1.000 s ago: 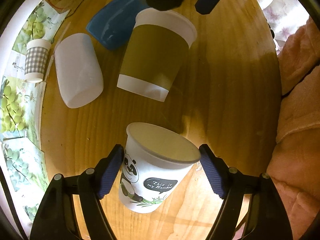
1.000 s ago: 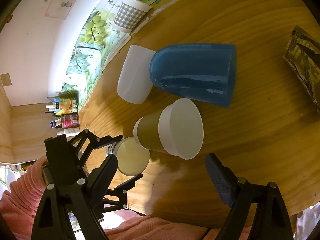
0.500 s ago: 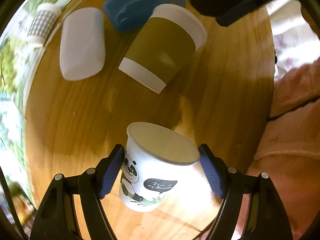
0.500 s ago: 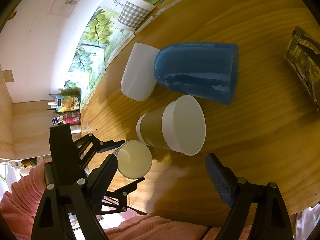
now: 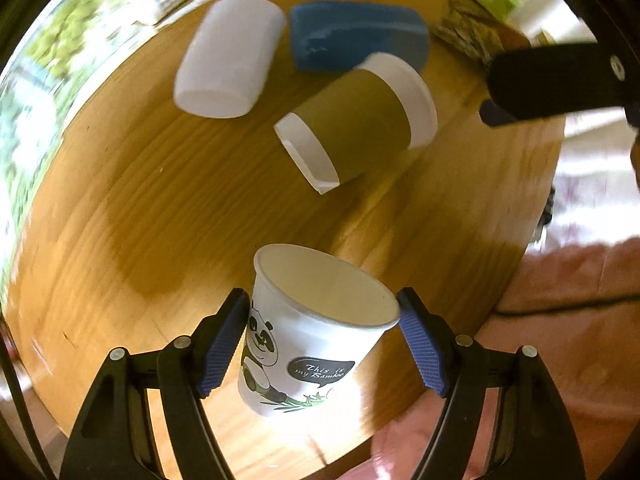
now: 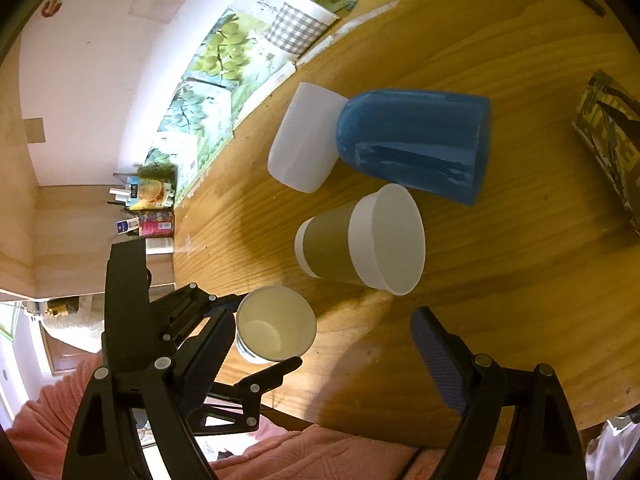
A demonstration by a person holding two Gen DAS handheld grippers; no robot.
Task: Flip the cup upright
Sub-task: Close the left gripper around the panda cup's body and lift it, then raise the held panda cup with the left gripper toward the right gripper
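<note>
The left gripper (image 5: 320, 344) pinches the panda-print paper cup (image 5: 304, 336) between its blue pads, mouth up and tilted a little, lifted off the wooden table (image 5: 120, 200) near its front edge; the left pad presses the cup wall by the panda, while the right pad sits at the rim (whether it truly touches there is hard to tell). Ahead of these jaws lies the brown-sleeved paper cup (image 5: 360, 120) on its side, base toward the gripper. Beyond it lie a white plastic cup (image 5: 228, 60) and a blue plastic cup (image 5: 356, 36), both on their sides, just beside each other.

The right gripper (image 6: 324, 352) is spread wide and holds nothing. The brown-sleeved cup (image 6: 360, 244) lies just ahead of its jaws, open mouth turned toward the right pad. The panda cup (image 6: 276, 324) sits close by its left finger. A gingham-patterned cup (image 6: 298, 24) stands far ahead by the wall.
</note>
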